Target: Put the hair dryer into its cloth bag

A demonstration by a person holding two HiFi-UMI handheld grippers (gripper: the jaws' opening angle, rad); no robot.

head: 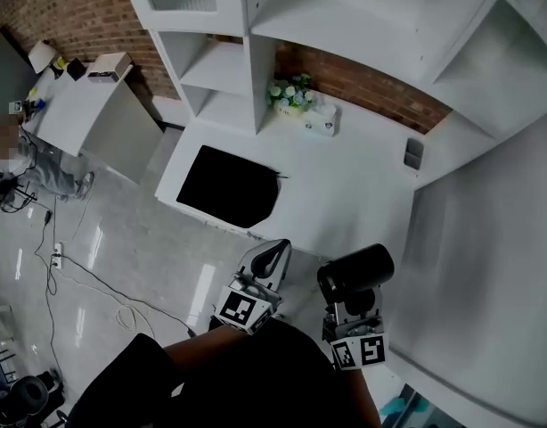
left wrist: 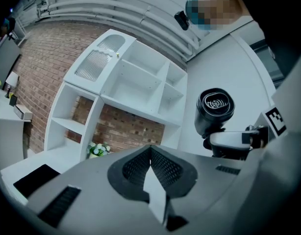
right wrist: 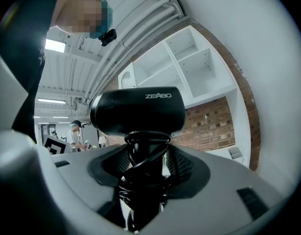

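Gripping the dryer (head: pixel 355 273) by its cord-wrapped handle, the right gripper (head: pixel 349 303) leaves the barrel free for bagging; the left gripper (head: pixel 272 255), jaws together and empty, faces the bag (head: pixel 227 185) mid-frame.

The head view looks steeply down on the shelf unit (head: pixel 251 52) from high in front of it. Both gripper views sit lower, facing that shelf unit from well back. All three share it; the right gripper view has the hair dryer (right wrist: pixel 138 112) close up.
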